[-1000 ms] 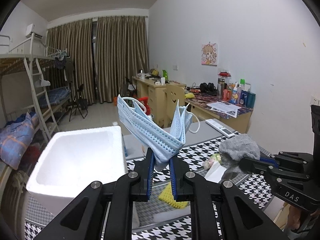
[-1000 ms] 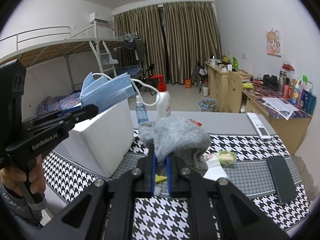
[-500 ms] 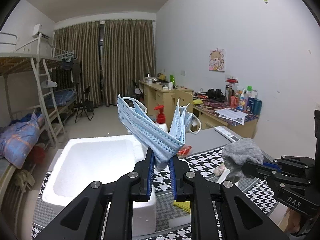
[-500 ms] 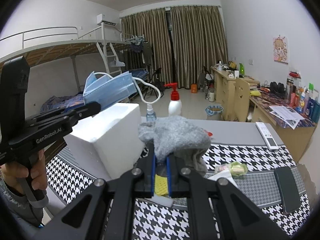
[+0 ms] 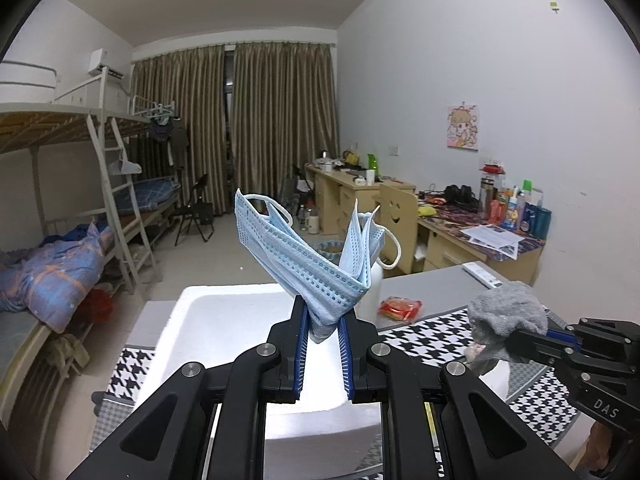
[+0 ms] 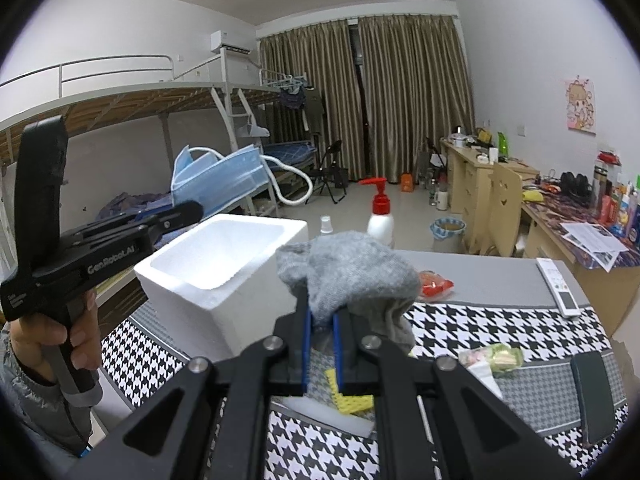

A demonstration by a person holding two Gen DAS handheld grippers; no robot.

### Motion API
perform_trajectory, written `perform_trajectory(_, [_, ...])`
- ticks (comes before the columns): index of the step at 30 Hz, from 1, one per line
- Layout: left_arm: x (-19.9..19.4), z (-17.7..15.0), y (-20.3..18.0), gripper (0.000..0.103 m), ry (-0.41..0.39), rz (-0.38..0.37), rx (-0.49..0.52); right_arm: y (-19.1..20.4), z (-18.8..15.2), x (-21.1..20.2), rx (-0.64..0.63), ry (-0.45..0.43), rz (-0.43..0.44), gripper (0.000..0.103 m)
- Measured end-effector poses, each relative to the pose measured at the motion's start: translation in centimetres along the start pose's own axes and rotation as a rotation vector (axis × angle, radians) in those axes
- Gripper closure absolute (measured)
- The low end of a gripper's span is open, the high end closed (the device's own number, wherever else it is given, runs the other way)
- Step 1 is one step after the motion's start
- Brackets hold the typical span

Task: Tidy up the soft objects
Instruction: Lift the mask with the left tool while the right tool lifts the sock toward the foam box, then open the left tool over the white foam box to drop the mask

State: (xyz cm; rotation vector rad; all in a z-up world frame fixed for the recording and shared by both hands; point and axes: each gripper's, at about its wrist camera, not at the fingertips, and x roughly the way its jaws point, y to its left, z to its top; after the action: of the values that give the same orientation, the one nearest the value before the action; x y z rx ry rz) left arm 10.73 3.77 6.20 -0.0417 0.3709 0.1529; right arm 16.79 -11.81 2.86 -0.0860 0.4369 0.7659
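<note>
Blue face masks (image 5: 316,276): several pleated, light blue with white ear loops, bunched and folded into a V. Pinched at the fold between the left tongs (image 5: 323,334), both ends fanning upward, held in the air over the white foam box (image 6: 224,256).

Grey sock (image 6: 352,276): soft knit, crumpled. Clamped in the right tongs (image 6: 320,320), draping over the tips, toe end hanging down on the right side. Held above the desk (image 6: 500,312), just beside the box.
</note>
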Motion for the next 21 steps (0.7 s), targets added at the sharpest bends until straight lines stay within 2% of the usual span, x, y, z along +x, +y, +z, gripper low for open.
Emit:
perform_trajectory(14, [1.3,-0.5,2.4,0.088,0.031,0.084,-0.033,1.3,0.7,1.4,-0.024,0.003,0.046,0.091])
perform_trajectory(21, [2.1,-1.0,3.2,0.087,0.061,0.096,-0.045,2.1,0.9,2.1,-0.044,0.018,0.056,0.091])
